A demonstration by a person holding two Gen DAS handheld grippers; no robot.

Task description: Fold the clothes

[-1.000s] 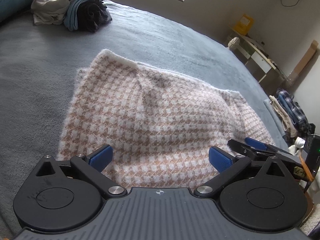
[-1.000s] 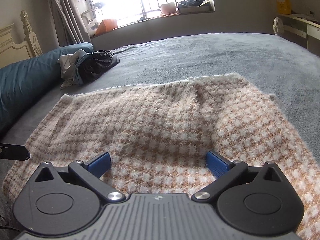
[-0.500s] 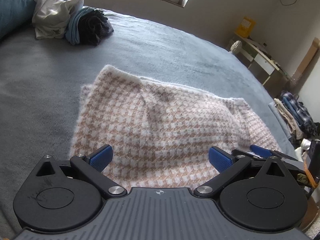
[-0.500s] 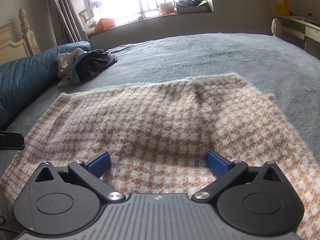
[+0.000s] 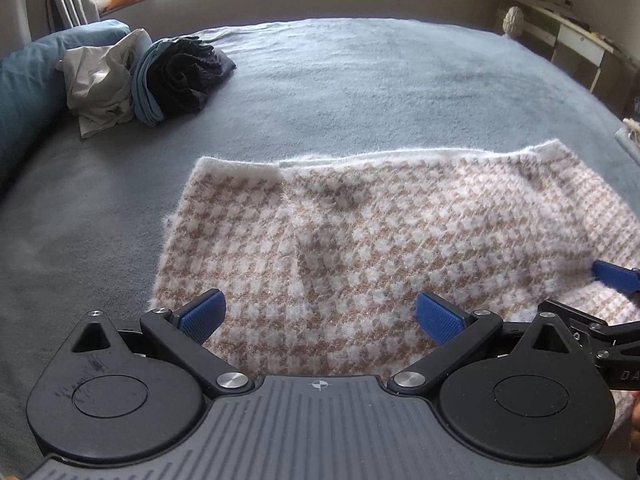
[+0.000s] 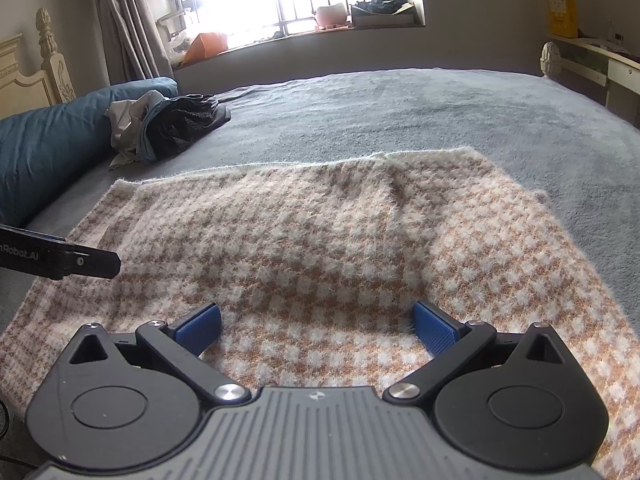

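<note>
- Houndstooth knit garment (image 5: 360, 248), tan and cream and fuzzy, lies spread flat on the grey bedspread (image 5: 360, 92), on the near side of the bed. It looks already doubled over: a fold line or seam runs near-to-far through its left part, and the far edge shows two layers.
- Left gripper (image 5: 318, 314): blue pads spread wide, nothing between them, poised over the near left part of the knit. Whether the pads touch the fabric cannot be told.
- Right gripper (image 6: 316, 326): jaws likewise released and empty, low over the near middle of the cloth. The fabric dips slightly between the pads.
- The two tools sit close; the right one's blue fingertip (image 5: 616, 276) shows at the right edge of the left view, and the left tool's black body (image 6: 60, 258) juts in at the left of the right view.
- Pile of other clothes (image 5: 148, 80), white, blue and dark, sits far left against a teal pillow (image 6: 48, 148), well apart from the knit.
- Judgement: between folds, no edge is gripped.
- Next move likely calls for both jaws to close on the near hem, well apart from each other, then lift and carry it evenly toward the far edge. Fluffy double layer: bite deep enough to catch both plies.
</note>
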